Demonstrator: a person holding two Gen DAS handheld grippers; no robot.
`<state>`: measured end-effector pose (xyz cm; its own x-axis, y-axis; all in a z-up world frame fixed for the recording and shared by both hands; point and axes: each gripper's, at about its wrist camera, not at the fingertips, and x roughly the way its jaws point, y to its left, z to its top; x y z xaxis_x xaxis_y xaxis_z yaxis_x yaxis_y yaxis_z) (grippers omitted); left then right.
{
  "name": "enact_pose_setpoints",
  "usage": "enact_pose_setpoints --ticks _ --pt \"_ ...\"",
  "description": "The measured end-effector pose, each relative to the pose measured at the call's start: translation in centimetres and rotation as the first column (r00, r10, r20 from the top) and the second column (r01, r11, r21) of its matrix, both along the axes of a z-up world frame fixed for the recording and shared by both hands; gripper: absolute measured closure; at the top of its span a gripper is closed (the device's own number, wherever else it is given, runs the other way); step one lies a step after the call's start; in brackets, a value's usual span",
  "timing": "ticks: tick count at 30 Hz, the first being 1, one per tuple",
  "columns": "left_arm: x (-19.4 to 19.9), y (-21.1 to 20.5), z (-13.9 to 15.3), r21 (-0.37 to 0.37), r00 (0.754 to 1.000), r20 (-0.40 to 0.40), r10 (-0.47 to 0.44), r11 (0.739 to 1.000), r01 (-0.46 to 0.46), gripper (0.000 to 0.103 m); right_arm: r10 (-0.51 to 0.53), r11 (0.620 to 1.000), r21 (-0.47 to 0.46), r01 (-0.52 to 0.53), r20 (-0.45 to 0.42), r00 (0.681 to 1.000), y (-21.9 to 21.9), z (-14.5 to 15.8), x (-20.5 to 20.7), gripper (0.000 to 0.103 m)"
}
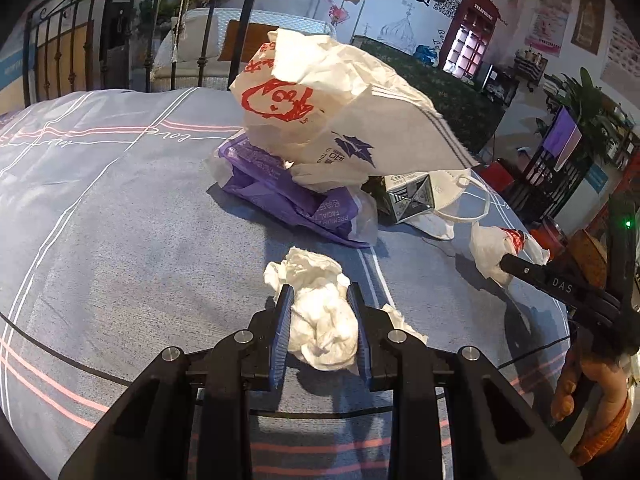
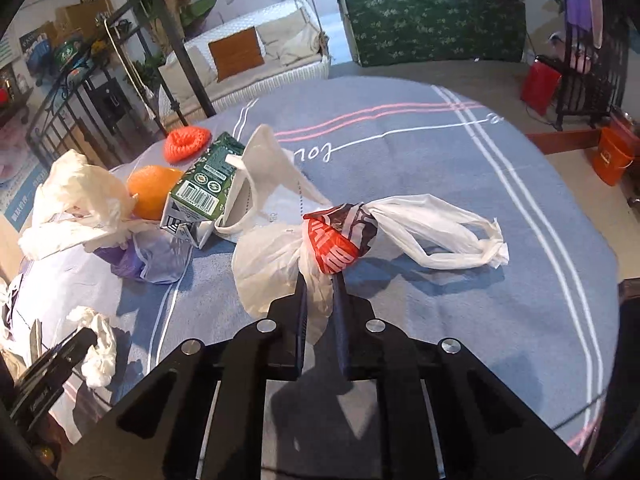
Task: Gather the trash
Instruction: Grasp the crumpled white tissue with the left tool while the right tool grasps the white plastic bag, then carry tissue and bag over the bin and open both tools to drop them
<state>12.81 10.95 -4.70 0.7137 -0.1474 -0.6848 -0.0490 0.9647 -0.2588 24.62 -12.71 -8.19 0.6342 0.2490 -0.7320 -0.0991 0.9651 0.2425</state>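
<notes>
On the bed (image 1: 100, 208), under a blue-grey cover with white and pink stripes, the trash lies in a loose heap toward the far side. Going left to right in the left wrist view, a purple facial-tissue pack (image 1: 288, 200) lies flat with a crumpled white paper bag (image 1: 320, 112) printed in red resting on top of it; just right of them a green drink carton (image 1: 412, 196) lies on its side, touching a white face mask (image 1: 448, 200). Nearer the front, the left gripper (image 1: 320, 320) has its jaws narrowed on a crumpled white tissue (image 1: 320, 308), the blue pads pressing it from both sides, with the wad resting on the cover. Toward the right edge of the bed, the right gripper (image 2: 320, 300) has its jaws nearly closed on the bunched white film of a plastic bag (image 2: 360, 236) with a red and dark printed patch; the bag's twisted handles trail away to the right across the cover. In the right wrist view an orange (image 2: 152, 192) sits behind the carton, touching it, and an orange-red knitted piece (image 2: 186, 142) lies near the far edge. A person's hand (image 1: 568, 384) shows at the right, below the right gripper.
</notes>
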Motion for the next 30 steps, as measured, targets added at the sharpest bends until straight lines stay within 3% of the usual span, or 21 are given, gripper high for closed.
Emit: enact_pose_setpoints --ticks 16,23,30 --pt "-1.8 -7.1 0.7 -0.022 0.984 0.051 -0.168 0.985 0.170 0.075 -0.106 0.991 -0.059 0.116 0.160 0.982 -6.4 3.0 -9.2 0.090" --pt "-3.2 -11.9 0.7 -0.014 0.961 0.060 -0.270 0.962 0.271 0.075 -0.193 0.971 -0.102 0.216 0.199 0.961 -10.4 3.1 -12.9 0.090" --pt "-4.0 -16.8 0.8 0.001 0.920 0.063 -0.386 0.922 0.387 0.075 -0.337 0.927 -0.116 0.356 0.158 0.928 -16.9 1.9 -16.3 0.090"
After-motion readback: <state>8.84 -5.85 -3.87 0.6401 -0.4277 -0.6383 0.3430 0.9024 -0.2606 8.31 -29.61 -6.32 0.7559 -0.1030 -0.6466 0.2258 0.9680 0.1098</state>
